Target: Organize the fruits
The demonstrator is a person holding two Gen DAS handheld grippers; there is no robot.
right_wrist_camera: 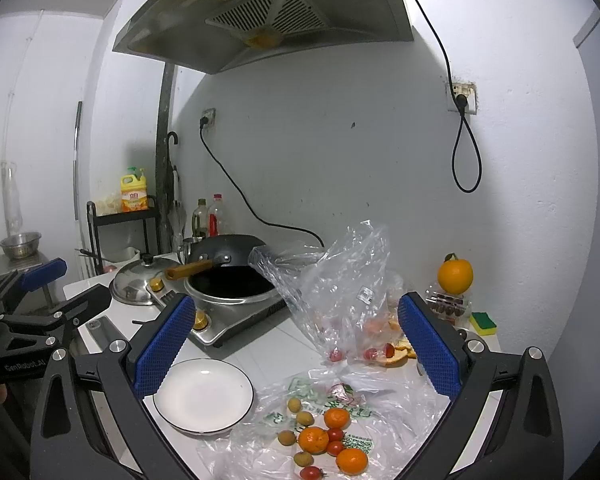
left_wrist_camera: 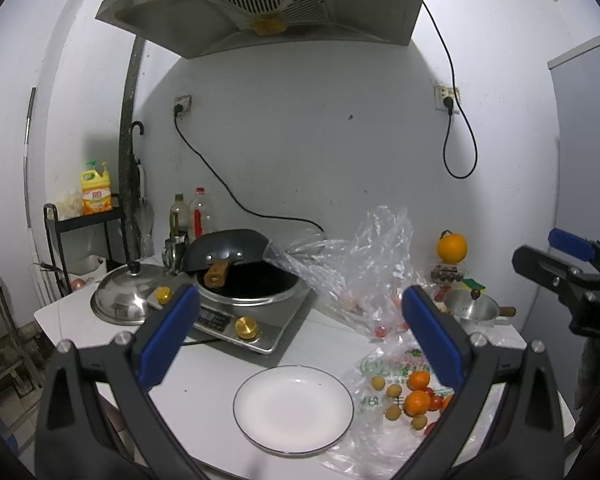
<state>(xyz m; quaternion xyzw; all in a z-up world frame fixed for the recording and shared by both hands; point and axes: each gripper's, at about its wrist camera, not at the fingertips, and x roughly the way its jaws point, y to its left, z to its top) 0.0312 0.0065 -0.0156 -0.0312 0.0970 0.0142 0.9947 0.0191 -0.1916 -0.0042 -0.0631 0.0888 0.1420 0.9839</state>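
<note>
My left gripper point(left_wrist_camera: 300, 334) hangs over the white bench point(left_wrist_camera: 220, 364) w/ its blue-padded jaws spread wide, nothing btwn them; my right gripper point(right_wrist_camera: 296, 342) is the same, wide open and empty, held above the bench's front part. Below me, near the front edge, sits a round white plate w/ a thin dark rim point(right_wrist_camera: 203, 395), bare. Just beside it on the right lies a flat clear plastic bag w/ green print point(right_wrist_camera: 342, 400), and the fruit is loose on top of it: three small orange mandarins point(right_wrist_camera: 313, 439), several red cherry tomatoes point(right_wrist_camera: 335, 434) and a few pale yellow-brown longans point(right_wrist_camera: 305, 419), all bunched close, some touching. None is on the plate. Behind that, toward the middle-right of the bench, a crumpled clear plastic bag point(right_wrist_camera: 340, 280) stands puffed up w/ a couple more red tomatoes and orange bits inside; orange peel scraps point(right_wrist_camera: 404, 350) lie at its right foot. At the back right corner a big orange w/ stem point(right_wrist_camera: 455, 275) sits on a clear box point(right_wrist_camera: 446, 306), a yellow-green sponge point(right_wrist_camera: 483, 323) next to it. From the left wrist view a small metal pot w/ lid point(left_wrist_camera: 471, 309) is also there. Back left: a steel induction cooker w/ brass knobs point(left_wrist_camera: 242, 326) carrying a black wok point(left_wrist_camera: 246, 278), a second dark pan tipped on its rim, and a steel dome lid point(left_wrist_camera: 122, 300) on the bench beside it.
</note>
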